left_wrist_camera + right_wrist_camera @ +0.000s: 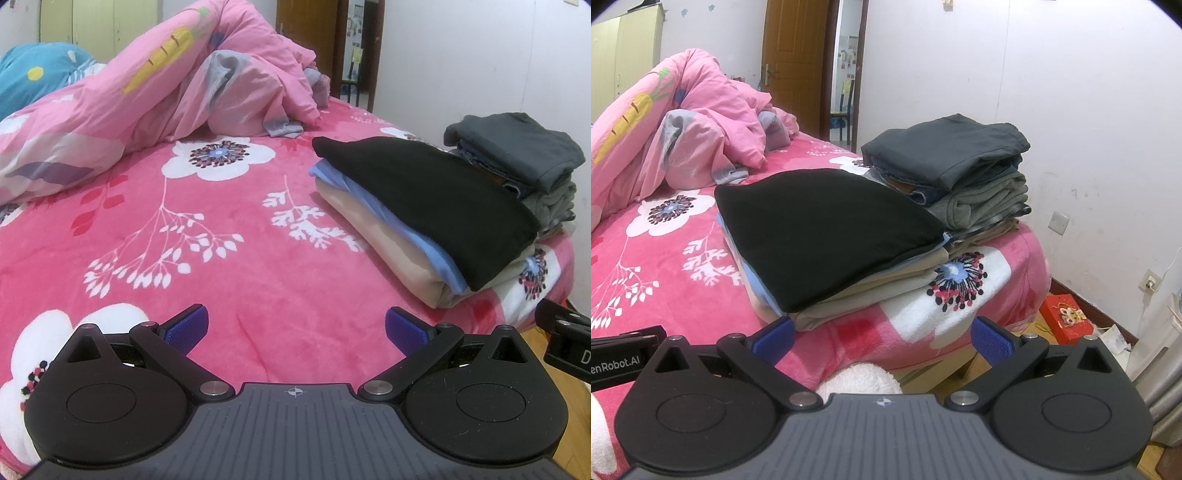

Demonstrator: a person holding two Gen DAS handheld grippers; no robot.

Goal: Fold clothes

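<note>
A folded black garment (424,199) (823,225) tops a flat pile with light blue and beige pieces (391,236) (871,291) on the pink flowered bed. Behind it stands a second stack of folded dark grey, denim and grey clothes (524,158) (960,166). My left gripper (295,326) hovers open over bare blanket, left of and nearer than the flat pile. My right gripper (882,339) is open too, just short of the pile's near corner at the bed edge. Nothing sits between either pair of blue pads.
A crumpled pink quilt (155,85) (683,122) with grey cloth tucked in it fills the far side of the bed (229,229). A blue pillow (37,74) lies far left. White wall, open door (846,70), red box (1067,317) on the floor right.
</note>
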